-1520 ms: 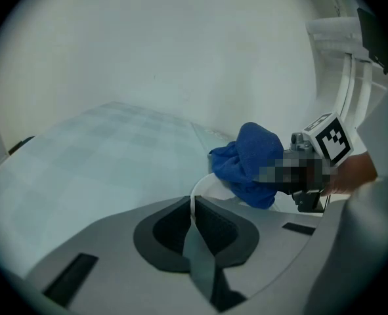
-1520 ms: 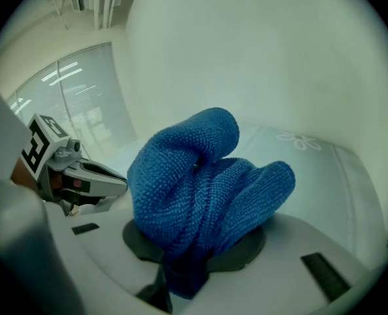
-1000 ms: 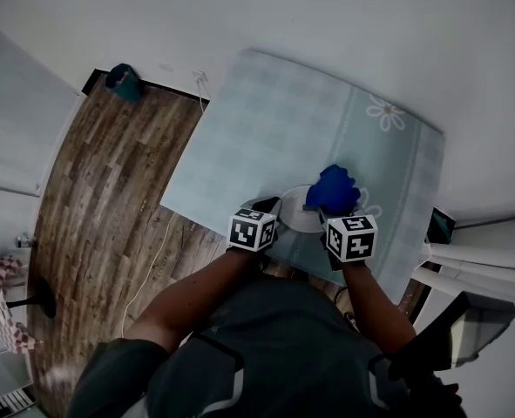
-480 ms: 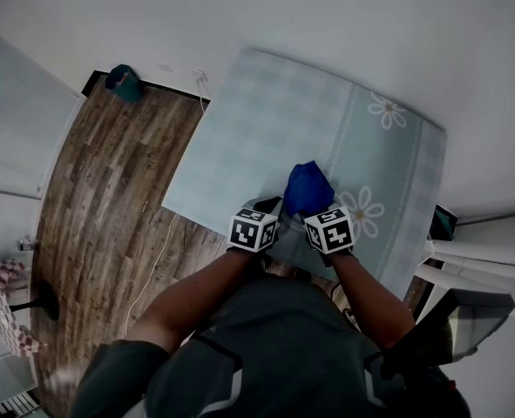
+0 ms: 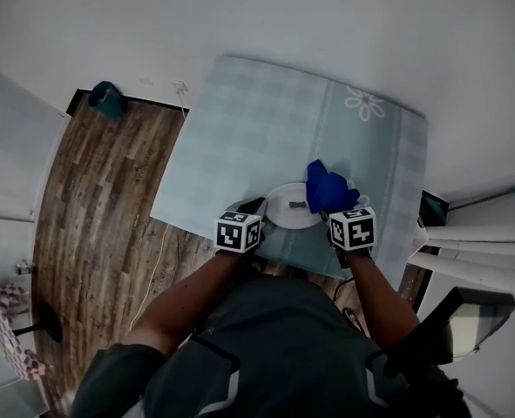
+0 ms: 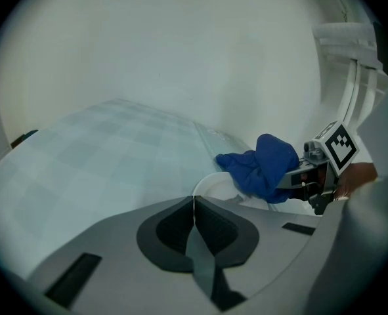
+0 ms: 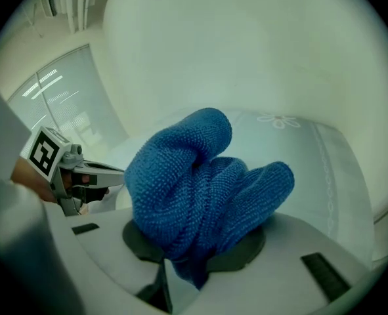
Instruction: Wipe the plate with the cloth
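The plate [image 5: 287,207] is sat near the front edge of the pale checked tablecloth [image 5: 240,138], and its left rim is pinched by the left gripper [image 6: 194,205], jaws shut on it. The blue cloth [image 7: 194,189] is bunched up and clamped in the right gripper [image 7: 184,271], held over the plate's right edge.

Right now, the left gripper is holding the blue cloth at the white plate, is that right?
Not quite. It is the right gripper that holds the blue cloth at the white plate; the right gripper view shows the cloth clamped between its jaws.
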